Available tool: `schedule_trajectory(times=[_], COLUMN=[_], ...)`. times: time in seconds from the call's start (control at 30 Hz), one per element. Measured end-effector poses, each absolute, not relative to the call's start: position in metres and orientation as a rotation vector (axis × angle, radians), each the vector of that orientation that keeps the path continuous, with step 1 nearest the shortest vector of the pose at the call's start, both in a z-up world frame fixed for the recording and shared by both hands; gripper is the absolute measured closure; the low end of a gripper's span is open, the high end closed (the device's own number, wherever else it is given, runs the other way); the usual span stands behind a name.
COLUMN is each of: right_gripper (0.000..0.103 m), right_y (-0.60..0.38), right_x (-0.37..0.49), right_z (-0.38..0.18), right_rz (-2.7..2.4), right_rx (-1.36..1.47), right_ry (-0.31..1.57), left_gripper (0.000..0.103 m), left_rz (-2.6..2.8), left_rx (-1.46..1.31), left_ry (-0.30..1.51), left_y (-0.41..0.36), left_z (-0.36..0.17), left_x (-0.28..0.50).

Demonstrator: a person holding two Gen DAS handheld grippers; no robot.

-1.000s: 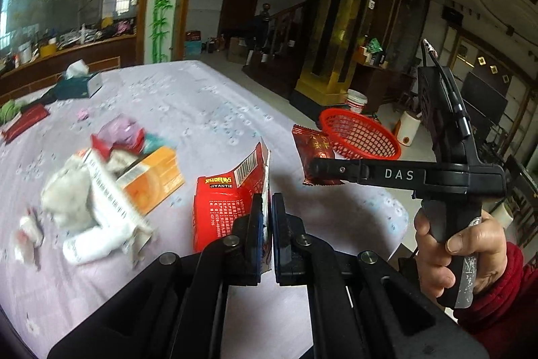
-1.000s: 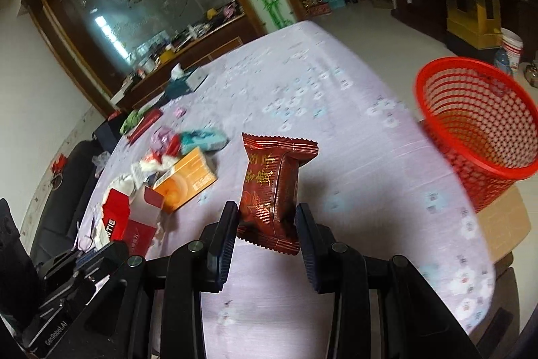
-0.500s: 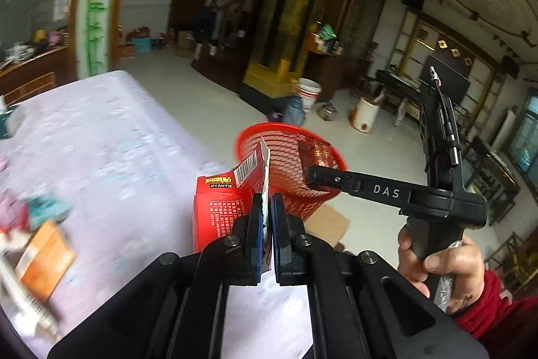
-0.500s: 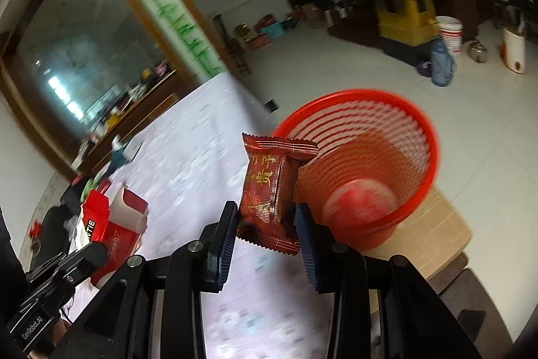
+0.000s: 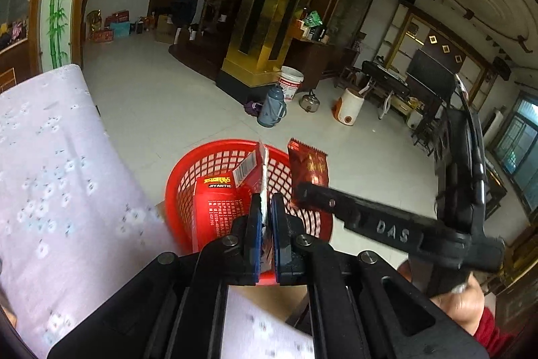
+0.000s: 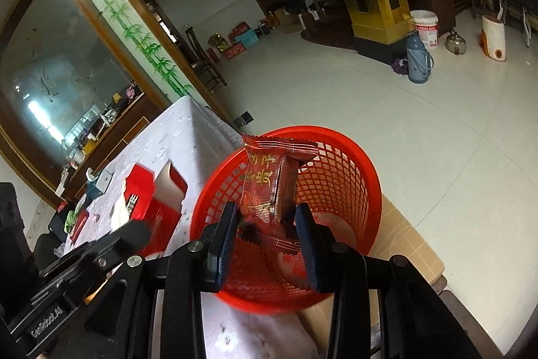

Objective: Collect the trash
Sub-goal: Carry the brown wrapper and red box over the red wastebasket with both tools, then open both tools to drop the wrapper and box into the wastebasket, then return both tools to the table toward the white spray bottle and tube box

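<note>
A red mesh basket (image 5: 188, 177) (image 6: 353, 164) stands on a cardboard box just past the table's edge. My left gripper (image 5: 265, 207) is shut on the flap of a red carton (image 5: 218, 204), held over the basket's near side. My right gripper (image 6: 267, 217) is shut on a dark red snack packet (image 6: 269, 177), held upright over the basket's mouth. In the left wrist view the packet (image 5: 309, 165) and the right gripper's black arm (image 5: 386, 227) show at right, with a hand below. The right wrist view shows the carton (image 6: 158, 194) at left.
The table with a pale lilac flowered cloth (image 5: 50, 177) lies to the left; more trash sits at its far end (image 6: 84, 207). On the tiled floor beyond stand a blue flask (image 6: 418, 61), a white bucket (image 6: 425, 29) and a kettle (image 6: 455, 42).
Both grippers have swung right from the table to over the red basket, each still holding its item. The trash pile has left the left wrist view.
</note>
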State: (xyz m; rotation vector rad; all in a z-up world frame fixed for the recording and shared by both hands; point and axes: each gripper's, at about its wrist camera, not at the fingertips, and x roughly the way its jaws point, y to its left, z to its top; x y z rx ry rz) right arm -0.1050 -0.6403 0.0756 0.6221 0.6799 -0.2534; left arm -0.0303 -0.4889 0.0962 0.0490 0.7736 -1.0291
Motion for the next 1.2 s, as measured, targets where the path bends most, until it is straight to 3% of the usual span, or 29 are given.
schedule_trajectory(times=[0.1,0.17,0.23,0.47,0.57,0.63,0.83,1.2], right_gripper=[0.062,0.056,0.056,0.051,0.047,0.041,0.039,0.038], right_y=[-0.647,-0.651,-0.652,-0.635,-0.612,-0.596,-0.542,-0.458], right_x=[-0.098,-0.096,-0.1,-0.126,-0.133,-0.135,-0.134,-0.111], right_z=[0.07,0.066,0.065,0.072,0.08,0.084,0.084,0.051], right_rz=[-0.28,-0.286,-0.29,-0.283,-0.258,-0.248,-0.176,-0.036], right_rx=[0.624,0.64,0.65,0.643,0.616,0.588,0.518,0.434], right_ry=[0.688,0.695,0.685,0.63,0.613,0.609,0.623,0.753], left_gripper=[0.095,0.068,0.056,0.053,0.039,0.038,0.037,0.033], left_rz=[-1.026,-1.017,-1.002,-0.97,-0.927,-0.896,-0.823,-0.683], left_rx=[0.012,-0.009,-0.029,-0.044,-0.027,-0.014,-0.017,0.059], left_ry=[0.791,0.817,0.808,0.783,0.736,0.709,0.688,0.624], left_y=[-0.493,-0.493,-0.491,-0.448,-0.42,-0.402,-0.345,-0.263], left_z=[0.088,0.084,0.083,0.09,0.094,0.097,0.098,0.08], left_x=[-0.023,-0.017,-0.014,-0.025,-0.04,-0.047,-0.067,-0.107])
